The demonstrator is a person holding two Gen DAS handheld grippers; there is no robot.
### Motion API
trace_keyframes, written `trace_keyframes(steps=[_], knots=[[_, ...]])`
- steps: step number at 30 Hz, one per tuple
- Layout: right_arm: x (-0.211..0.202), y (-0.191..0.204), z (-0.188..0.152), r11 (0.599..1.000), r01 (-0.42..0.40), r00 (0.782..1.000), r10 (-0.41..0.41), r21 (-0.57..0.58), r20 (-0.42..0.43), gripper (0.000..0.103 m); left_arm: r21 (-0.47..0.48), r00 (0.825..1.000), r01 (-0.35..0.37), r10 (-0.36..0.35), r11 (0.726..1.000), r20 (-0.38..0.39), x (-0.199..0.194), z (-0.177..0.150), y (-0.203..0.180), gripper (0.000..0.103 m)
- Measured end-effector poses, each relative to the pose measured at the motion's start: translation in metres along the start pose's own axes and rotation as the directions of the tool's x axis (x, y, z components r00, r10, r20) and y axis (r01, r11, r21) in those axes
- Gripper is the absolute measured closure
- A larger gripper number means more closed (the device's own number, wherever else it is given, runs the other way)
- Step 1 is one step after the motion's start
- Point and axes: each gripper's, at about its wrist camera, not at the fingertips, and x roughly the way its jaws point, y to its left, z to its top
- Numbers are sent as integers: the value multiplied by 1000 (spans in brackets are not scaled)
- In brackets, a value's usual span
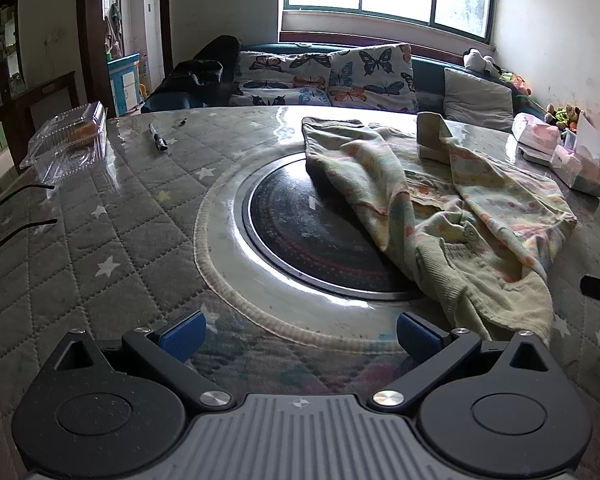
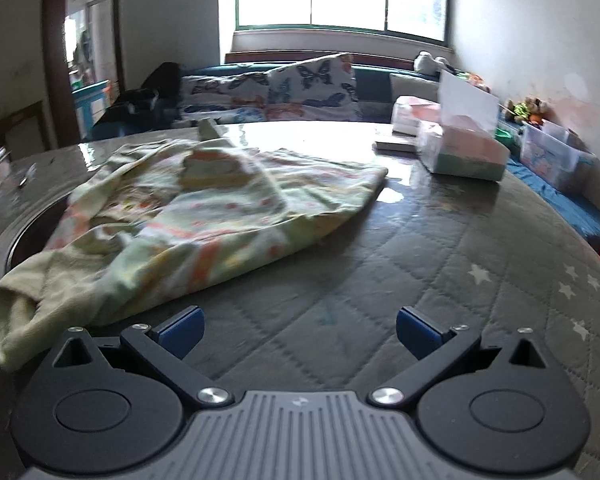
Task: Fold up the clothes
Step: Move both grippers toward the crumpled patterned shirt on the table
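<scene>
A crumpled pale green garment with an orange and blue print (image 1: 452, 208) lies on the round table, partly over the dark centre disc (image 1: 316, 232). My left gripper (image 1: 300, 336) is open and empty, just in front of and left of the garment's ribbed hem. The garment also shows in the right wrist view (image 2: 204, 216), ahead and to the left. My right gripper (image 2: 298, 330) is open and empty over the quilted table cover (image 2: 440, 264), its left finger close to the garment's near edge.
A clear plastic clamshell box (image 1: 72, 140) and a marker pen (image 1: 158, 138) lie at the far left of the table. Tissue packs and boxes (image 2: 464, 152) stand at the far right. A sofa with butterfly cushions (image 1: 324, 76) is behind the table.
</scene>
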Motion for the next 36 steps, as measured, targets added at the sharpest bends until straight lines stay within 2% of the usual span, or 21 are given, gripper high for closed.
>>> trace_keyframes(steps=[12, 15, 36], knots=[[-17, 32, -9, 998, -24, 1000, 24, -50, 5, 0, -17, 1000, 12, -12, 1000, 20, -17, -19, -11, 0], [-21, 31, -8, 997, -61, 998, 60, -55, -12, 0, -12, 1000, 24, -24, 1000, 15, -19, -15, -10, 0], [-17, 37, -7, 996, -78, 997, 77, -50, -27, 0, 9, 1000, 23, -24, 1000, 5, -17, -8, -16, 0]])
